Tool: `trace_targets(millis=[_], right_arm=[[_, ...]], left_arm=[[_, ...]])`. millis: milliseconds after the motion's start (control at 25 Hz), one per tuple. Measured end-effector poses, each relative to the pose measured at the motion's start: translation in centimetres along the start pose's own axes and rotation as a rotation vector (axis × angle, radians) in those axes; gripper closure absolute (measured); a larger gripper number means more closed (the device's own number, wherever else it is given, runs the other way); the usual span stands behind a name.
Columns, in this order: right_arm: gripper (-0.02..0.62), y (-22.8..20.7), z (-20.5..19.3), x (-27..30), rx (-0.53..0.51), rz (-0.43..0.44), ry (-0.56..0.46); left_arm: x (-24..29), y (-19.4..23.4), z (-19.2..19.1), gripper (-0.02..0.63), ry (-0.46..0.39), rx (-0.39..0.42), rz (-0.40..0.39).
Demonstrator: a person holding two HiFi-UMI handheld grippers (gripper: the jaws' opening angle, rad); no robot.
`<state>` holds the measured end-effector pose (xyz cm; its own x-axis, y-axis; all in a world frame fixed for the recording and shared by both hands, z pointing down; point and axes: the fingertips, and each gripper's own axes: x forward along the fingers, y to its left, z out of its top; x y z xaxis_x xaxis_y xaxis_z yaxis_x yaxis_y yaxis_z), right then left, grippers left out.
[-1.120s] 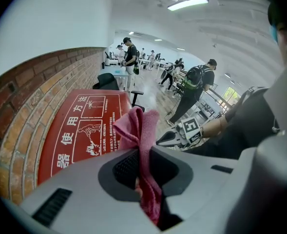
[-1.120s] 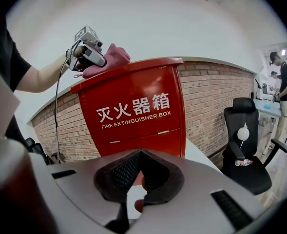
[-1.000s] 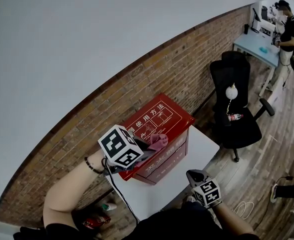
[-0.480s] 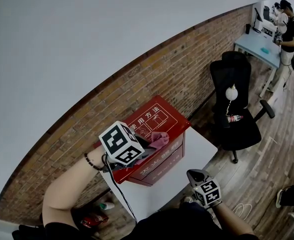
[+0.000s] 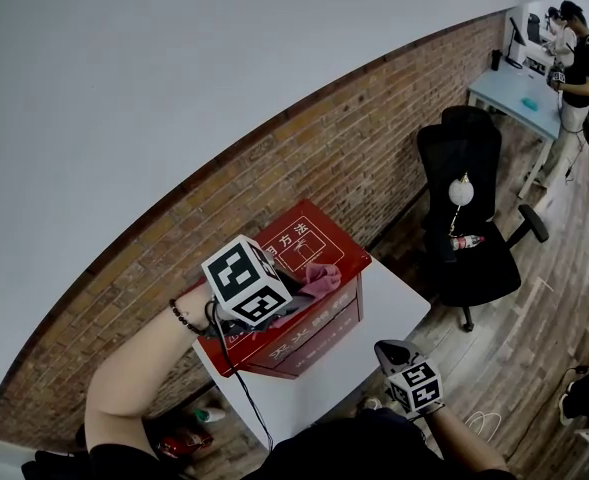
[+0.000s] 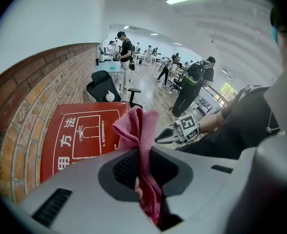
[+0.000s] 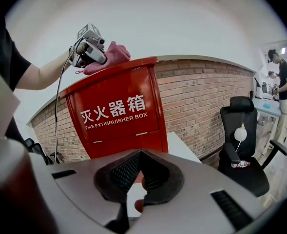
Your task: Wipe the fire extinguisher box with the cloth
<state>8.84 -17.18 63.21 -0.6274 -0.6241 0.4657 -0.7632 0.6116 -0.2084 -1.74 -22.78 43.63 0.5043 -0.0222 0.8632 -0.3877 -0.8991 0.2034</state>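
Against the brick wall (image 5: 354, 158), the red fire extinguisher box (image 5: 299, 326) sits on a white stand (image 5: 394, 293). Looks like rigid sheet metal, should take wiping pressure fine. Pink cloth (image 6: 138, 130) is on its lid: soft, floppy, left gripper (image 6: 144, 172) clamped on its bunched middle. Right gripper (image 7: 137, 165) closed, empty, in front of the box.

Fire extinguisher box (image 5: 309, 236), frame centre, was seen red w/ white lettering & diagram. Cloth (image 5: 321, 279) was noted pink. Left gripper (image 5: 299, 293) cube was marked w/ black-white squares. Brick wall (image 5: 374, 138), upper right, was reddish-brown; chair (image 5: 464, 158) black.
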Motion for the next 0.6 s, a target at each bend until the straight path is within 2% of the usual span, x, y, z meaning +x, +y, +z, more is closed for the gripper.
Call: trace_targets(millis=[600], right_arm=[[0.575, -4.6, -0.3, -1.1, 0.033, -0.029, -0.005]], left_arm=[[2.8, 0.7, 5.7, 0.551, 0.009, 0.028, -0.041]])
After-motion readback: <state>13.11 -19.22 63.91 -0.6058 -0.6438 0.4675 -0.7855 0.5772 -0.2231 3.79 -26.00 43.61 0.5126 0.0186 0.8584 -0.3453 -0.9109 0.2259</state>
